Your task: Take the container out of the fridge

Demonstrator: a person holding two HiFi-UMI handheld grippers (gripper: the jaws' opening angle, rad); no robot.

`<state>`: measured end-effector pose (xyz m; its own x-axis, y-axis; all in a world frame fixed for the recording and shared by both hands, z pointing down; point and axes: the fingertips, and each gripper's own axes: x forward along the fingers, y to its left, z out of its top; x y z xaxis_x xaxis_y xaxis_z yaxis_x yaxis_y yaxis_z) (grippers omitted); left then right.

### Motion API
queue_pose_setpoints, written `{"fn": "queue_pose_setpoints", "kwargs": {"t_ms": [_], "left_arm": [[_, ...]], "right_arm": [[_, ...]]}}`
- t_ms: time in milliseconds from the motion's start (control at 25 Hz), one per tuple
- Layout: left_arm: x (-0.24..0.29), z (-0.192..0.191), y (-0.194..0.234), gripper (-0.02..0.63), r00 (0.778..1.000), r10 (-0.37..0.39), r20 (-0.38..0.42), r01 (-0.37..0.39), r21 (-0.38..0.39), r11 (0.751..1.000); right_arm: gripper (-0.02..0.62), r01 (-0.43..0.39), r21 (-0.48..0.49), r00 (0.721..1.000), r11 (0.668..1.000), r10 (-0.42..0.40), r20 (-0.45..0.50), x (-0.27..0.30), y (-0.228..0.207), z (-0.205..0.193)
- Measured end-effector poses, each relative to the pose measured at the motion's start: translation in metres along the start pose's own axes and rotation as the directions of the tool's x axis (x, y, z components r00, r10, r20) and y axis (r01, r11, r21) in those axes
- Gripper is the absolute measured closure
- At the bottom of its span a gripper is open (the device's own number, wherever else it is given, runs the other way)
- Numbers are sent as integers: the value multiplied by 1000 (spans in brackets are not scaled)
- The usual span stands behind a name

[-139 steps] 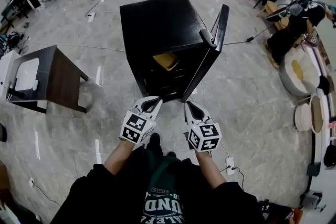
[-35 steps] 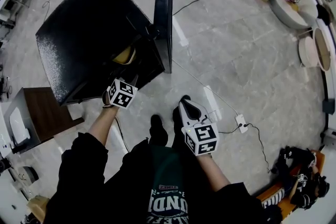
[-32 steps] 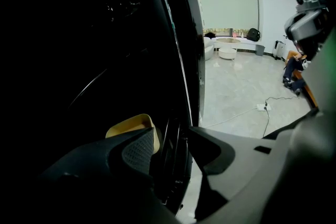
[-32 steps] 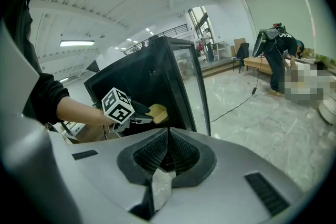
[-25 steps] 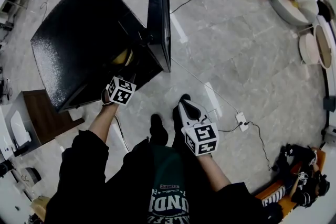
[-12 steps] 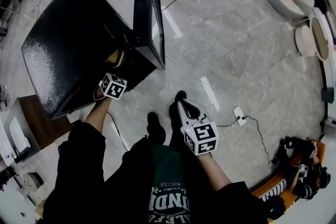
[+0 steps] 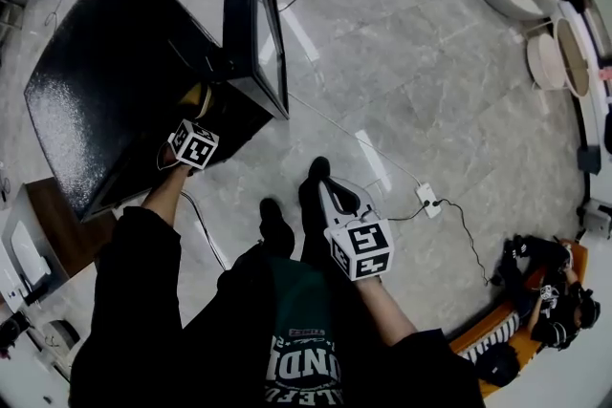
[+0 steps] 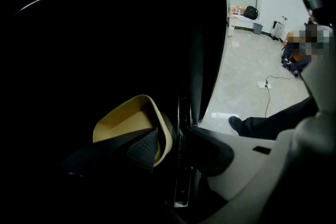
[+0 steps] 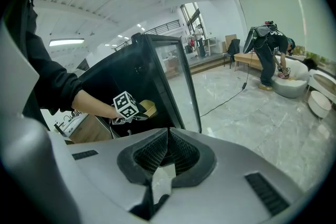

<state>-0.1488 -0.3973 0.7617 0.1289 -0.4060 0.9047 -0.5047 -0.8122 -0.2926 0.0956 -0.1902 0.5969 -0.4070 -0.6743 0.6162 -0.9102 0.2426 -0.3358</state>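
Slip risk in the fridge [image 7: 105, 81]: the left hand-held gripper [image 8: 172, 136], jaws apart though just narrowing, straddles only the rim of the container [image 8: 123, 118] inside, so a thin bite could tip it, while the right hand-held gripper [image 9: 168, 136] hangs pinched together, empty.

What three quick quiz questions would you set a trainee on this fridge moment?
1. True or false: the fridge door is closed.
2. Fill in: the right gripper's jaws are ___.
3. Which one reaches the yellow container? A. left gripper B. right gripper C. neither

Key: 1. False; it stands open. 2. Shut. 3. A; its jaws have just been closing and stand open astride the container's wall, not yet clamped.
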Motion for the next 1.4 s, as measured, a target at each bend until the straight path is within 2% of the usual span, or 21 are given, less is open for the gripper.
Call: {"fn": "queue_pose_setpoints", "kwargs": {"t_ms": [160,520,840,1400], "left_arm": [[8,-2,0,439,1000,-14,-13,14,12,1000],[11,0,3,468,999,-25,-28,25,-16,1000],[15,-12,2,563,998,-10,-57,10,3,1000],[-15,1,-7,575,1000,-23,-9,23,38,999]], "right_arm": [[560,10,4,1000,1000,-10,-4,-4,0,-5],[560,27,19,1000,999,-26,-7,-9,-4,-11],[560,27,24,1000,999,-26,-9,-10,-4,-14],[560,10,9,1000,1000,-10,5,-11,9,-12]]}}
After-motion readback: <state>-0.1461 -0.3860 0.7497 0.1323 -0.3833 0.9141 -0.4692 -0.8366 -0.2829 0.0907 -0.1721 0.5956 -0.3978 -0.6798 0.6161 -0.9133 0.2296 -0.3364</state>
